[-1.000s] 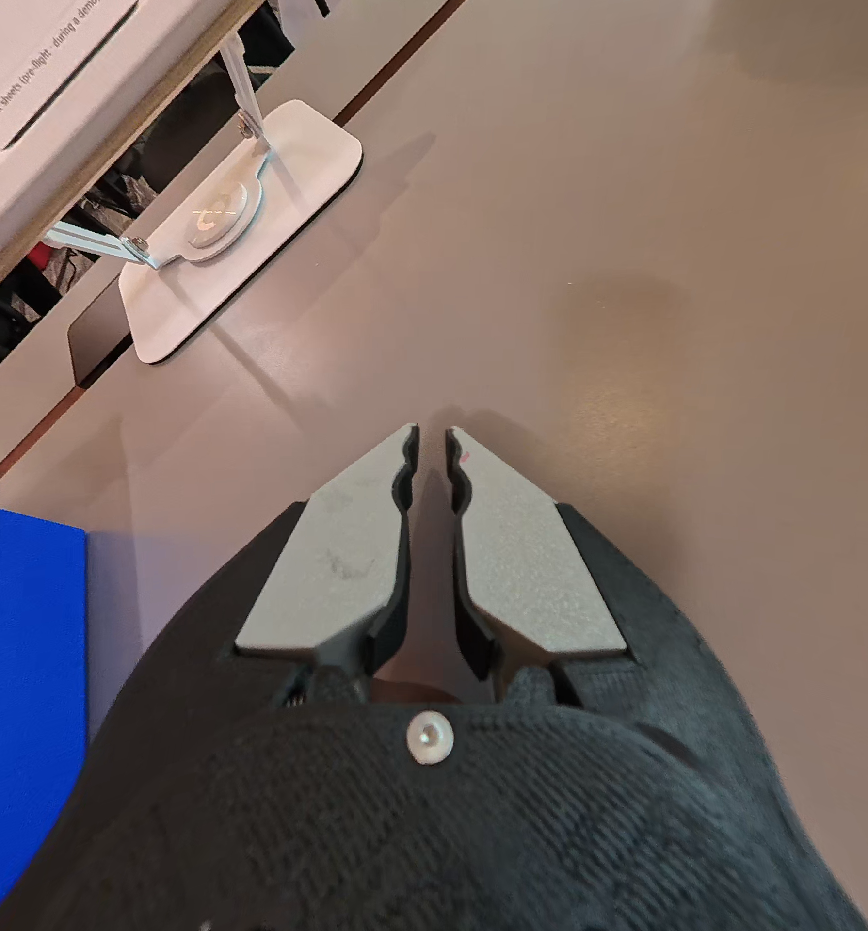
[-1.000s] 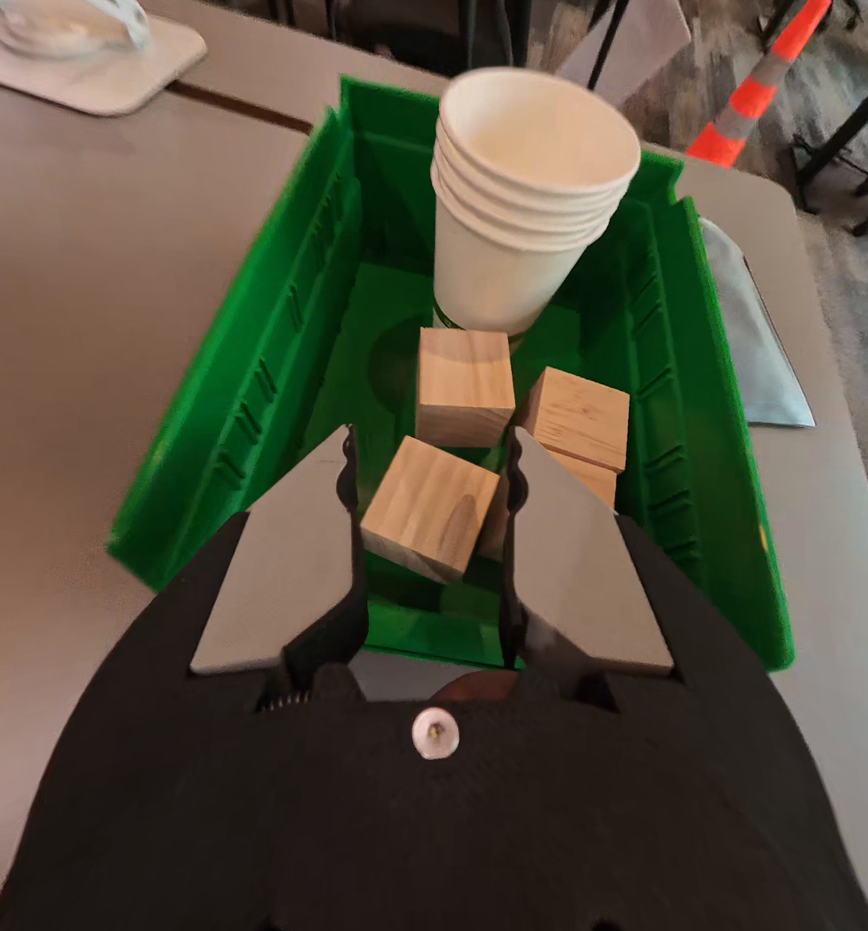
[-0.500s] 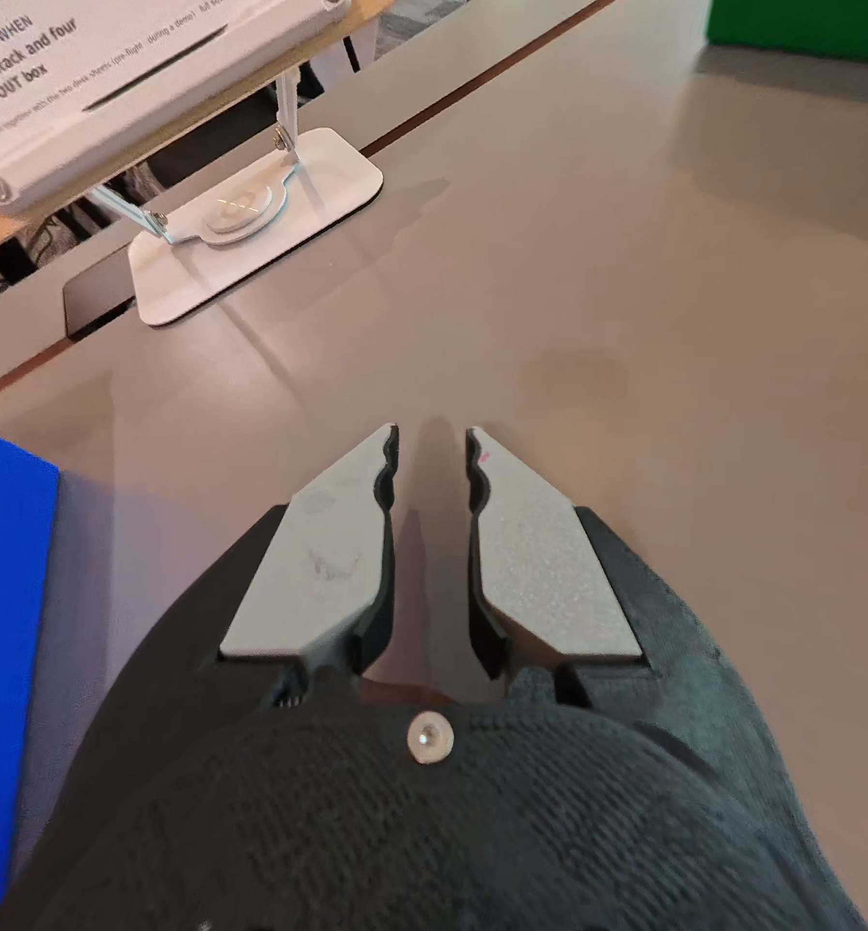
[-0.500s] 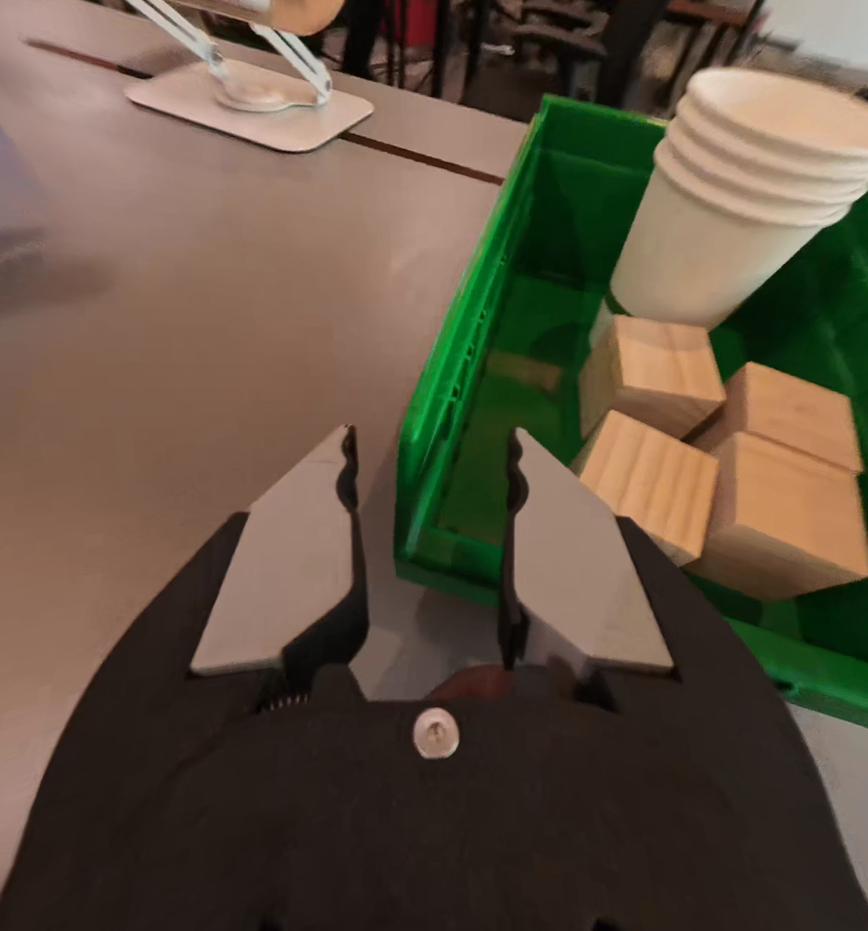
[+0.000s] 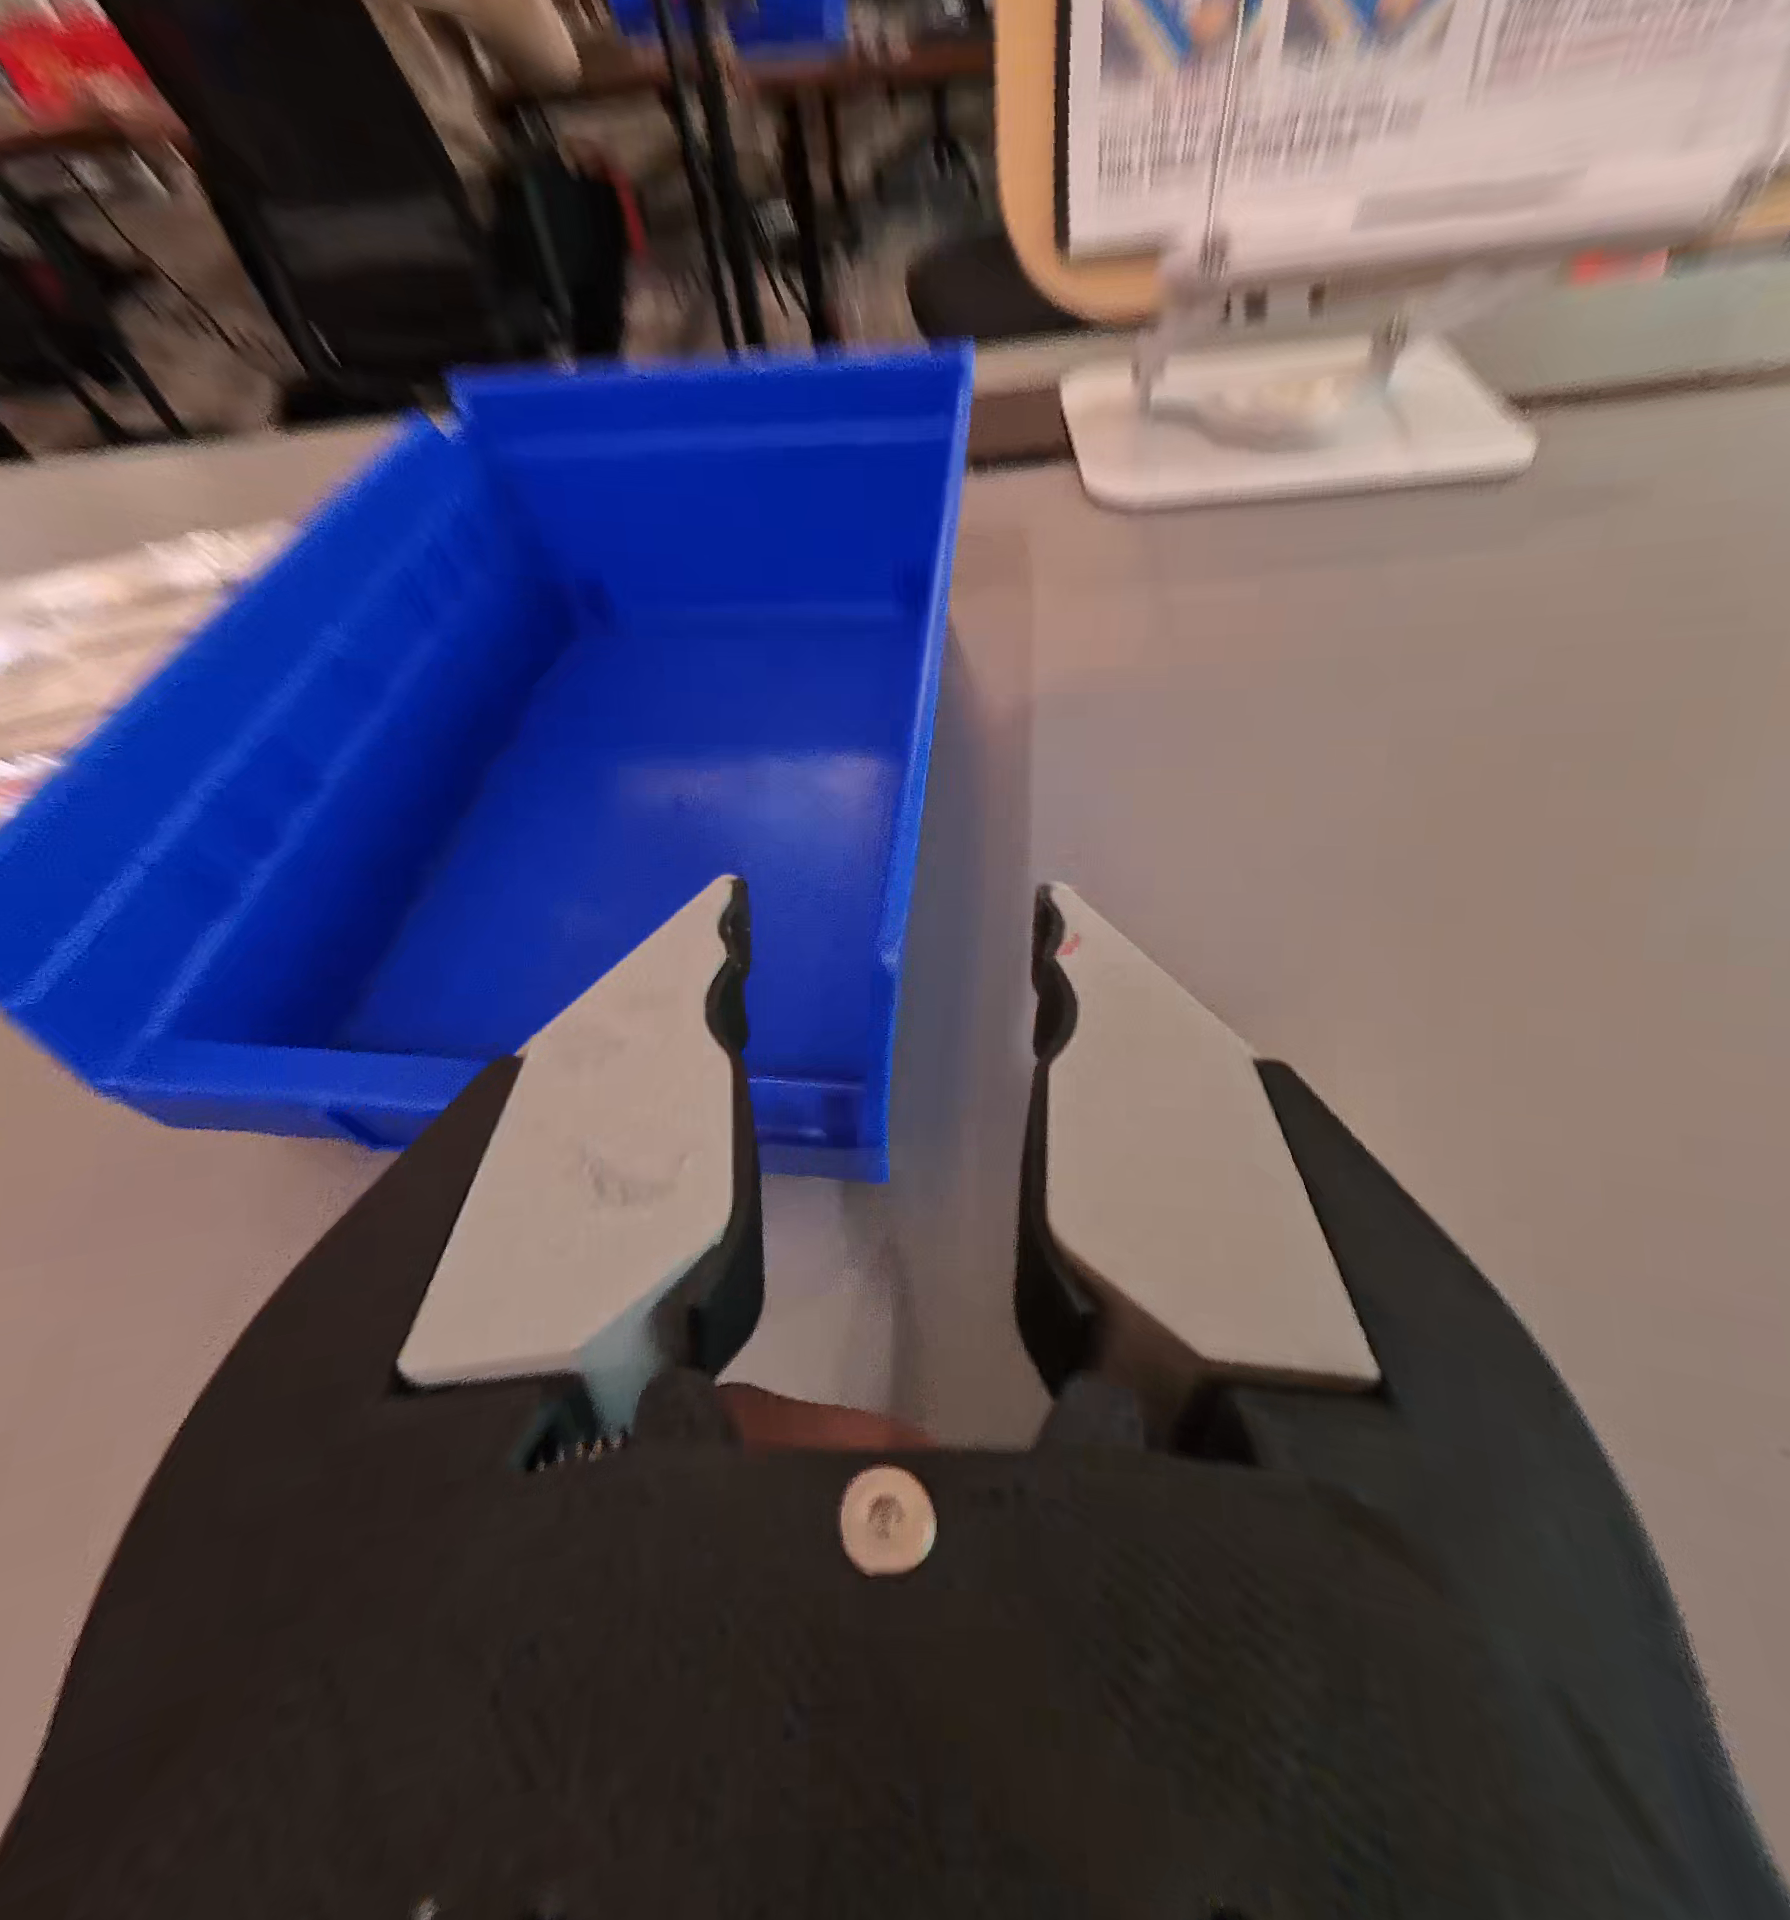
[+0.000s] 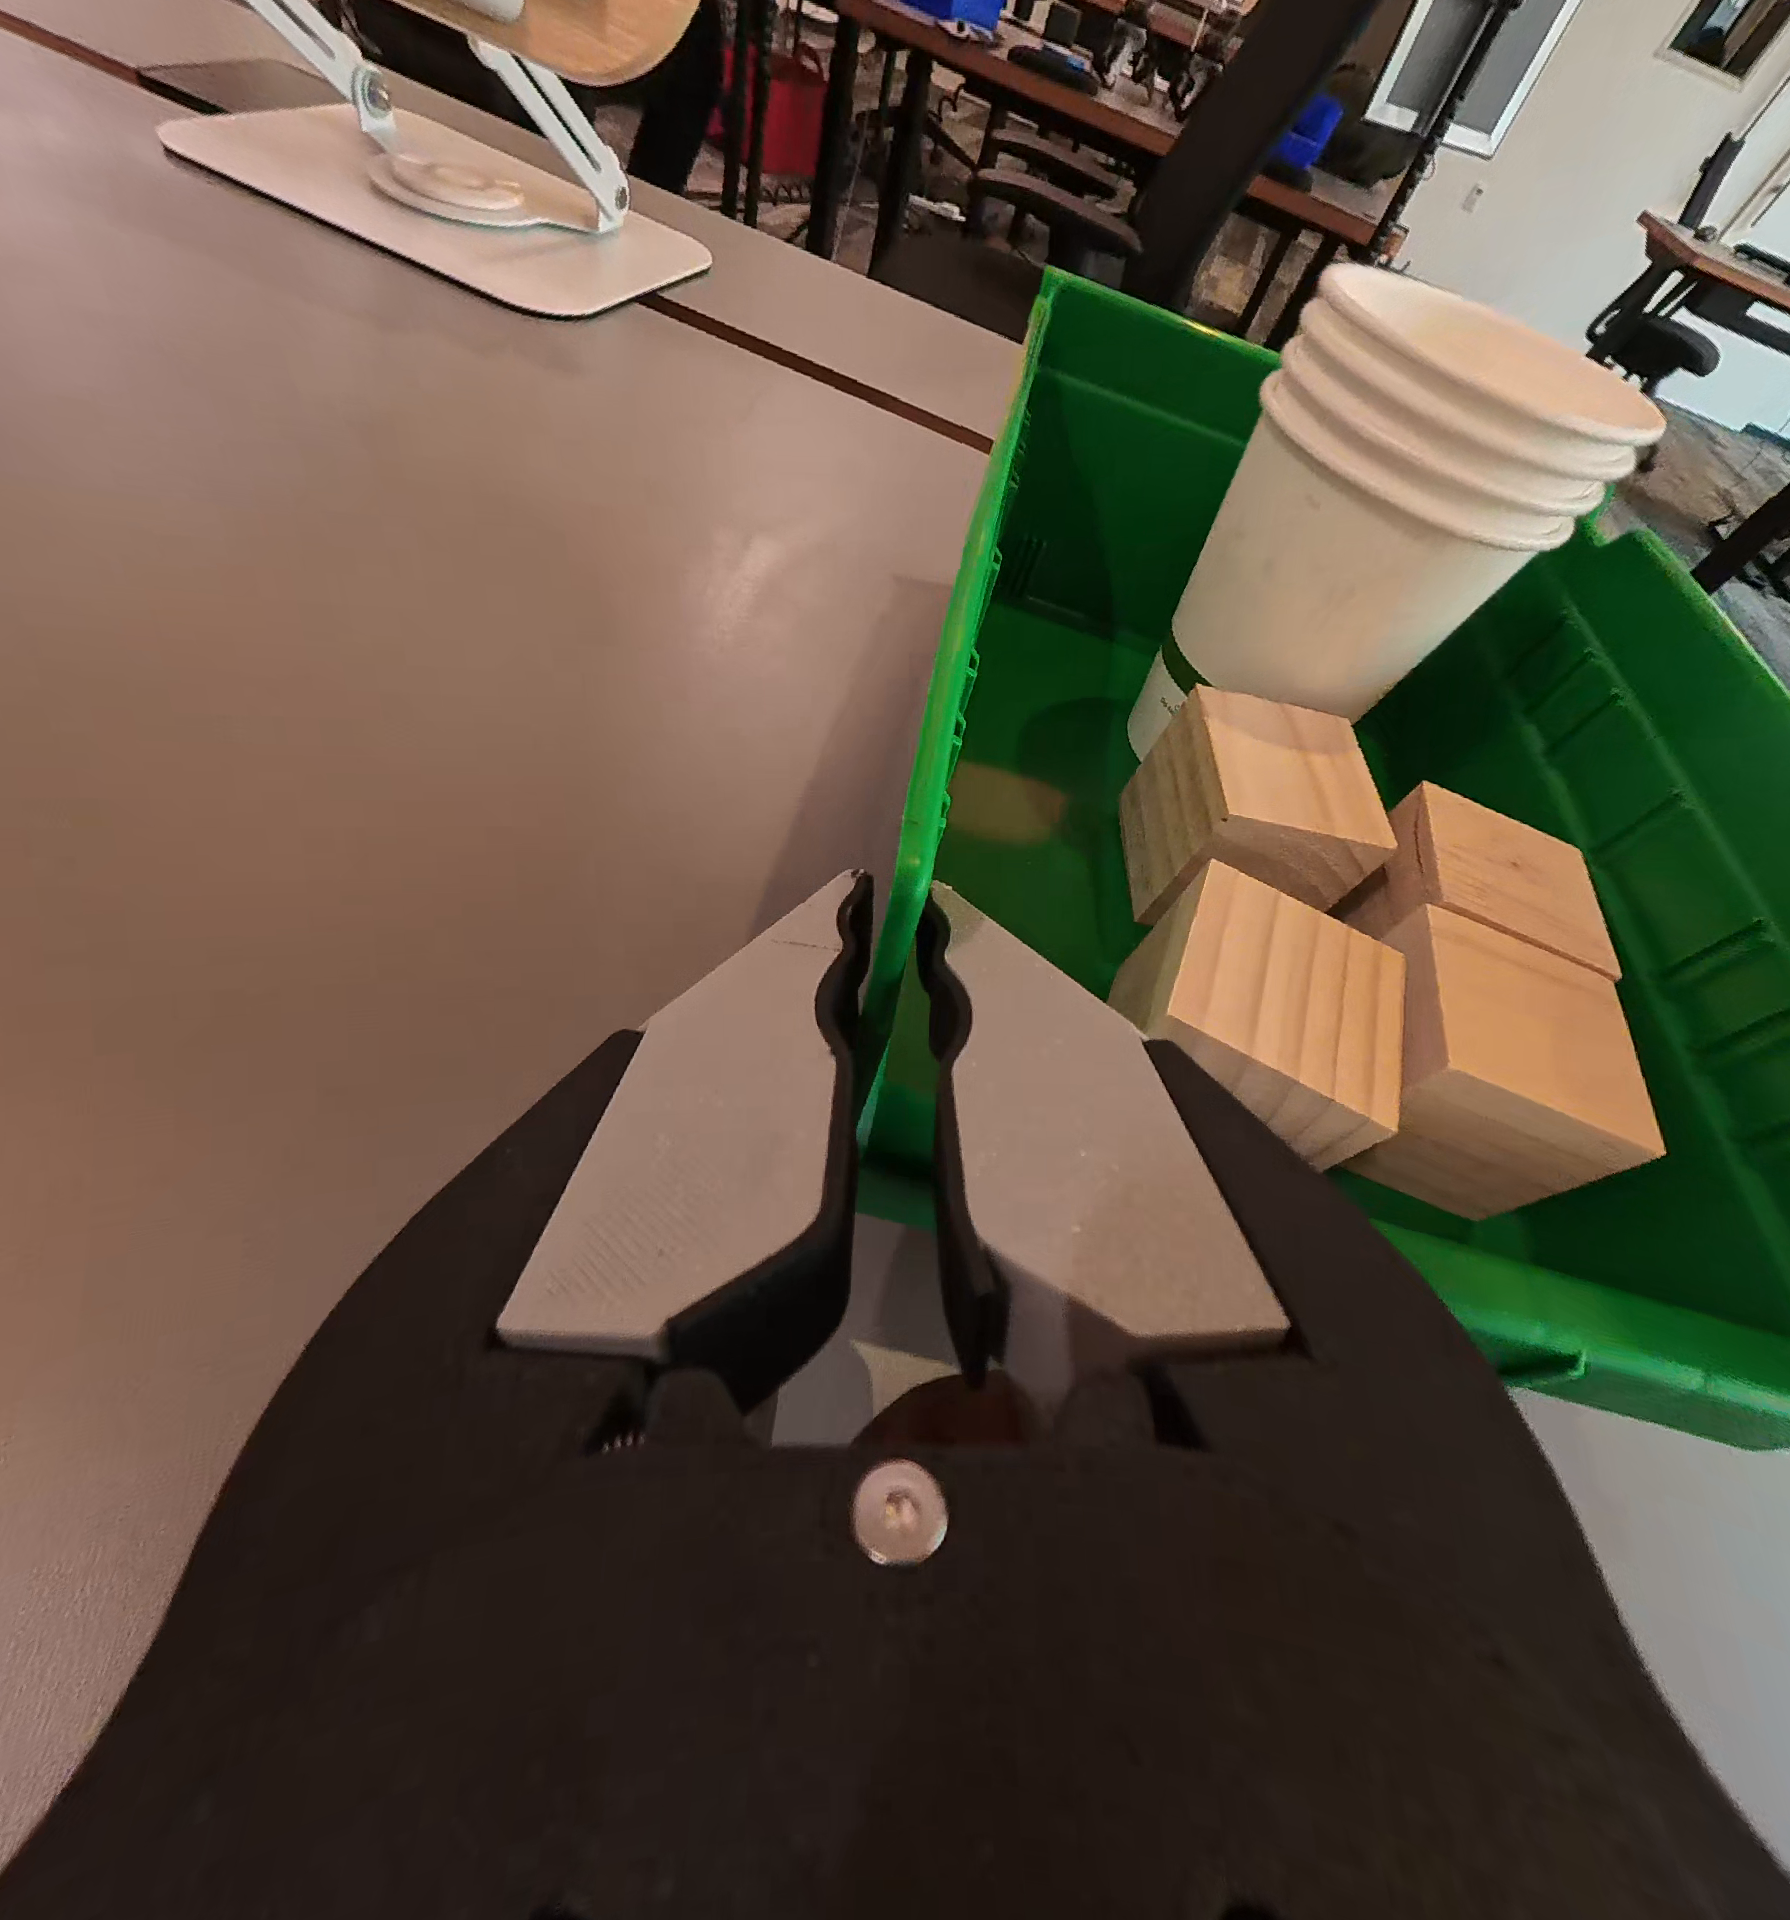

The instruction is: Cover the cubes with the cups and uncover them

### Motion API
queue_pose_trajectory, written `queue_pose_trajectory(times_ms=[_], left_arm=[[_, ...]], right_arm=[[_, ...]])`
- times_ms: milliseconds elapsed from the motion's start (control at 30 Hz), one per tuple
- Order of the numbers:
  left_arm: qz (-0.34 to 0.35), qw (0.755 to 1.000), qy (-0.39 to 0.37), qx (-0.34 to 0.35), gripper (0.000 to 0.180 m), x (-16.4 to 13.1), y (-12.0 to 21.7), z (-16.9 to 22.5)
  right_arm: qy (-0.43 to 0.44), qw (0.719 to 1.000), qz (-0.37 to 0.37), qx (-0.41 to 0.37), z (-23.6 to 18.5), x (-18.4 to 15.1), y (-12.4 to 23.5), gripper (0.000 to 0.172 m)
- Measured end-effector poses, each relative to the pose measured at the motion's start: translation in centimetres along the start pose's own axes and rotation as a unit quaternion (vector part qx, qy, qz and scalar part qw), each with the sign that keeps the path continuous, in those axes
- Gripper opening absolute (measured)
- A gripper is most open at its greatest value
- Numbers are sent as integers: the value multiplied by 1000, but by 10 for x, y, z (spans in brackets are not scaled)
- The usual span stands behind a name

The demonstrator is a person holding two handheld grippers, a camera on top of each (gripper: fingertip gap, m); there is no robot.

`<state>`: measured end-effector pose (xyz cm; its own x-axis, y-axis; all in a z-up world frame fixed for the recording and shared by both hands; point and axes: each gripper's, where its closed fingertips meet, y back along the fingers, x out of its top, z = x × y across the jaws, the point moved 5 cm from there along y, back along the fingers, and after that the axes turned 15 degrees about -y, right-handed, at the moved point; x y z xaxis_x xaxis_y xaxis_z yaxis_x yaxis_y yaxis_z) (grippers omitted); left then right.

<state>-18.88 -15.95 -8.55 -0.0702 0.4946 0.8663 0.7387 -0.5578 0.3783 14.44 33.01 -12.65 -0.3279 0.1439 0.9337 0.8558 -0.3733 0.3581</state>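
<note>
Right hand-held gripper [image 6: 893, 920] on thin green bin wall [image 6: 958, 665]

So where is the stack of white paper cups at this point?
In the right wrist view, the stack of white paper cups stands upright at the far end of the green bin, upper right, just behind the four wooden cubes.

Glossy plastic green bin [image 6: 1649, 1340]; raw wood cubes [image 6: 1275, 1023]; matt paper cups [image 6: 1390, 540].

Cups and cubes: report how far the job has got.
Nothing is covered yet. The stacked white cups and four wooden cubes sit in the green bin. The right gripper is shut on the bin's left wall; the left gripper is open beside the blue bin. Covering and uncovering remain.
</note>
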Motion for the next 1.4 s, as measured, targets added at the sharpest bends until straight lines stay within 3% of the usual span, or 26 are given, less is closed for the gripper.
queue_pose_trajectory(times_ms=[67, 100, 167, 233, 367, 533, 733, 933, 1033, 1133, 1200, 1300, 1400], left_arm=[[-47, 998, 0, -39, 64, -12, -27, 5], [-56, 997, -4, -57, 60, -13, -36, 10], [-57, 998, -31, -19, 4, -13, -47, 5], [-51, 999, -8, -17, 3, -13, -50, 3], [-15, 999, -39, 5, 4, -12, -30, 4], [52, 998, -10, 24, 4, 7, 22, -13], [96, 994, -12, 48, 5, 15, 87, -32], [114, 989, -10, 99, 5, 4, 146, -54], [106, 987, -10, 124, 5, -9, 166, -66], [97, 985, -16, 140, 5, -25, 183, -75], [96, 985, -19, 141, 4, -31, 193, -75], [116, 985, -35, 124, 4, -25, 206, -60], [162, 981, -61, 86, 4, 4, 215, -30]], right_arm=[[-4, 1000, 0, 3, 0, 0, 1, 4], [-7, 1000, 0, 5, 0, 0, 1, 4], [-19, 1000, -4, 10, 0, 0, 1, 4], [-32, 999, -14, 25, -6, 0, 2, 5], [-14, 998, -29, 57, -52, 1, 1, 8], [12, 994, -33, 107, -158, 5, -8, 9], [23, 982, -40, 183, -315, 14, -29, 10], [24, 967, -82, 239, -491, 32, -68, 20], [44, 954, -88, 284, -548, 52, -59, 23], [49, 944, -16, 327, -548, 81, -23, 23], [61, 929, -3, 366, -528, 80, 1, 24], [66, 917, -11, 392, -470, 63, 19, 25], [39, 933, -16, 357, -388, 51, 21, 24]])
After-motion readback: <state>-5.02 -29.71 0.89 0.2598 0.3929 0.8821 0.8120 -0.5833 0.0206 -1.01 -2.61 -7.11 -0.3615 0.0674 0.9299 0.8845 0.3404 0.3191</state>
